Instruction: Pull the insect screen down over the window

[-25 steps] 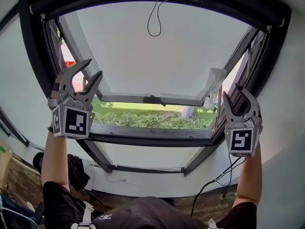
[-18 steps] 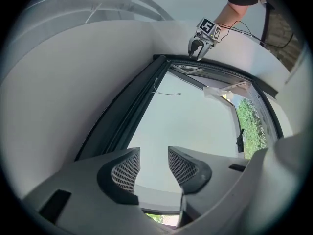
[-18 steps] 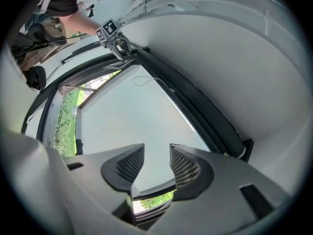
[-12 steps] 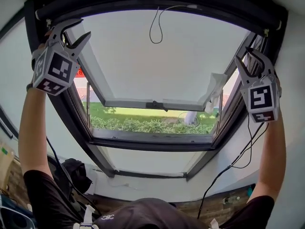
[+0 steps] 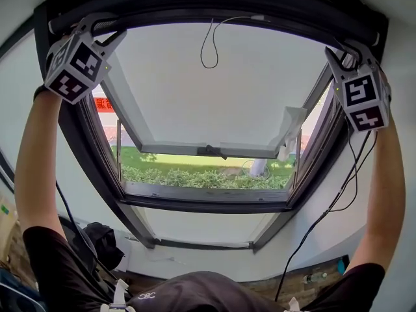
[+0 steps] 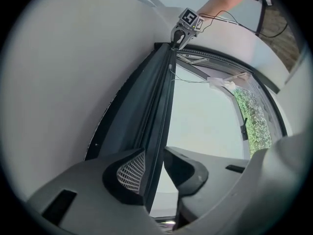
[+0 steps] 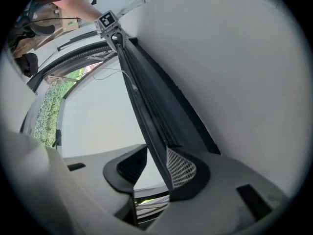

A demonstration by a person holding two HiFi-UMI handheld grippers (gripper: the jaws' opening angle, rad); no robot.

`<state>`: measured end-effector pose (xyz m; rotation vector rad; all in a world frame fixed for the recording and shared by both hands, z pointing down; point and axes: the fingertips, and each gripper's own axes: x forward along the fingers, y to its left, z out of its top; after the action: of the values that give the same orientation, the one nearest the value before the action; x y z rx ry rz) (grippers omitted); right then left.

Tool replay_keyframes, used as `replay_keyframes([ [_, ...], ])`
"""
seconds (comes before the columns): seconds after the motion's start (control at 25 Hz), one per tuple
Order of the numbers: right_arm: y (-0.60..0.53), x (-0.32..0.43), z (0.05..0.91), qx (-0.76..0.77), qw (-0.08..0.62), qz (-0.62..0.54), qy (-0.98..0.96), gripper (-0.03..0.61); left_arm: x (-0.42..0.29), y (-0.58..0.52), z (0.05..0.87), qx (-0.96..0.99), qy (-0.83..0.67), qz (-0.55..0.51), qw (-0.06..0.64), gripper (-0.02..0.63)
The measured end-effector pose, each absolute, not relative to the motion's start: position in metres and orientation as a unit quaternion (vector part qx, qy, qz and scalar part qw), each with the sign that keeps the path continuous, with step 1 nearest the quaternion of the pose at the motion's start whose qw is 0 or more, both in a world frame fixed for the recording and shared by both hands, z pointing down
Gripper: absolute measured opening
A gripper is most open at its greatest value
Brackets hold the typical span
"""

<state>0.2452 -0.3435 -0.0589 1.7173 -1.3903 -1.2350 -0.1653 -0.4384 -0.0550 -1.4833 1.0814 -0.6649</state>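
Note:
The insect screen's dark bar [image 5: 214, 8] lies rolled up along the top of the roof window frame. My left gripper [image 5: 104, 30] reaches up to its left end and my right gripper [image 5: 348, 49] to its right end. In the left gripper view the bar [image 6: 156, 111] runs between the closing jaws of the left gripper [image 6: 154, 153]; the meshed pad [image 6: 132, 170] lies against it, and a slit of light shows at the other jaw. In the right gripper view the bar [image 7: 146, 106] likewise passes through the closing right gripper [image 7: 156, 151], with a gap on the left side.
A thin looped cord [image 5: 208, 38] hangs from the top frame. The glass sash [image 5: 208, 151] is tilted open, with greenery [image 5: 201, 174] outside below it. A scrap of clear plastic [image 5: 289, 125] hangs on the right frame. A black cable [image 5: 338, 194] trails from my right gripper.
Both grippers have risen from the window's middle height to the top frame and now straddle the screen bar. Their jaws stand narrower than before.

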Motion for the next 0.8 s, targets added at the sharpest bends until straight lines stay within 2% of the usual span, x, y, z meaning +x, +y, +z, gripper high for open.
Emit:
replay_keyframes([
  [0.36,-0.363,0.258,-0.068,0.651,0.333,-0.455,-0.509,0.13,-0.17,-0.452,-0.057,-0.626,0.462,-0.298,0.553,0.114],
  [0.44,-0.368,0.262,-0.067,0.652,0.341,-0.451,-0.505,0.113,-0.169,-0.455,-0.056,-0.624,0.459,-0.307,0.553,0.11],
  [0.56,-0.374,0.265,-0.065,0.653,0.348,-0.449,-0.501,0.098,-0.168,-0.458,-0.053,-0.616,0.46,-0.319,0.555,0.061],
  [0.8,-0.386,0.258,-0.062,0.645,0.379,-0.468,-0.471,0.064,-0.166,-0.463,-0.052,-0.615,0.453,-0.333,0.553,0.046],
])
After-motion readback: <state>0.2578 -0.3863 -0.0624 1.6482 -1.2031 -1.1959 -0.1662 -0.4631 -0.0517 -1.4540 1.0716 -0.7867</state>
